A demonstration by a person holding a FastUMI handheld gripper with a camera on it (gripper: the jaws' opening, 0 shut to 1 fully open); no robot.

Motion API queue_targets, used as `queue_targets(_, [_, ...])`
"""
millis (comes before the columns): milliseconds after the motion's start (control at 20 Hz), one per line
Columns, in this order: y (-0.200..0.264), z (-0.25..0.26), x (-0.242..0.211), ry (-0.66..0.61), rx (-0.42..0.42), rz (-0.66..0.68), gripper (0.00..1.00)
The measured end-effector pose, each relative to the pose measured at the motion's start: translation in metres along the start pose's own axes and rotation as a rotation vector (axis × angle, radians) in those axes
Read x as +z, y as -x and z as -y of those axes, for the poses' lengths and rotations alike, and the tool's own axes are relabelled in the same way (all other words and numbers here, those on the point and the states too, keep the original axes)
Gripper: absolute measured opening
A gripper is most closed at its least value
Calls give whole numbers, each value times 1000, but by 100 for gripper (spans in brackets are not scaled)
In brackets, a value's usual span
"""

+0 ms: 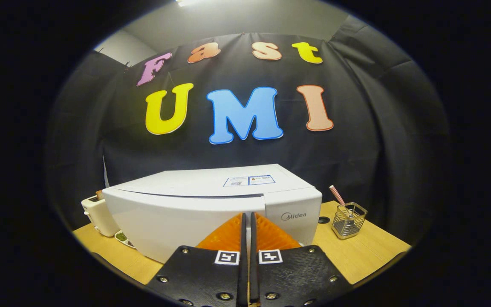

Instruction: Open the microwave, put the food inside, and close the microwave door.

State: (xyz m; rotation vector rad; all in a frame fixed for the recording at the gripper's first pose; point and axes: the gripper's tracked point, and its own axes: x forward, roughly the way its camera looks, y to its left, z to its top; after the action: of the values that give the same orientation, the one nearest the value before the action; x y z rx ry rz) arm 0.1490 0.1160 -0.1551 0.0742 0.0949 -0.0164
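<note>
Gripper view: the gripper points at the white box-shaped microwave on the light wooden table; its door is closed. The fingers are together with only a thin gap, holding nothing, tips just before the door front. A cream toaster stands left of the microwave, beside a small dish of green food. A wire mesh holder stands right.

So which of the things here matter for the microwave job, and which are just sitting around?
Part of the job:
- microwave, white, door closed
- tongs, closed with nothing between them, close up against the microwave's door
- small dish of something greenish beside the microwave, possibly the food

Just lying about:
- toaster, beyond the dish
- wire basket with a striped straw
- wooden table
</note>
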Motion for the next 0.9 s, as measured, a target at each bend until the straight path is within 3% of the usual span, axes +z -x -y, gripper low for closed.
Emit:
queue_targets(450, [-5, -7, 3, -56, 82, -19, 7])
queue_targets(500, [-4, -11, 3, -71, 115, -31, 19])
queue_targets(550, [-1, -8, 9, -84, 115, -26, 43])
queue_targets(600, [4, -4, 17, -81, 106, -12, 50])
queue_targets(750, [24, 11, 51, -25, 51, 55, 88])
queue_targets(900, [47, 13, 90, -18, 63, 92, 92])
